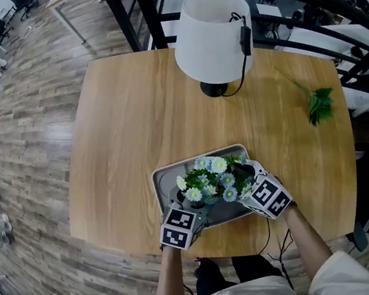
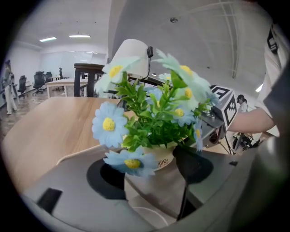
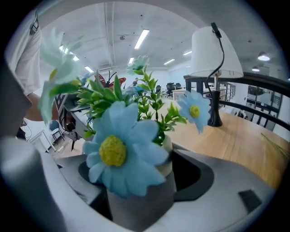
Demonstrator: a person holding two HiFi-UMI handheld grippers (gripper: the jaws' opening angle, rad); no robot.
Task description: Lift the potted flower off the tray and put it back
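Right now your left gripper point(image 1: 185, 204) and right gripper point(image 1: 246, 175) both pinch the potted flower point(image 1: 211, 177). Its cream pot sits wedged between each pair of jaws, with blue daisies spilling over them. The grippers face each other across the pot, above the grey tray point(image 1: 166, 174); whether the pot rests on it, I cannot tell. Well beyond both grippers stands a white-shaded lamp point(image 1: 212, 35). Off to your right gripper's right lies a green sprig point(image 1: 319, 104).
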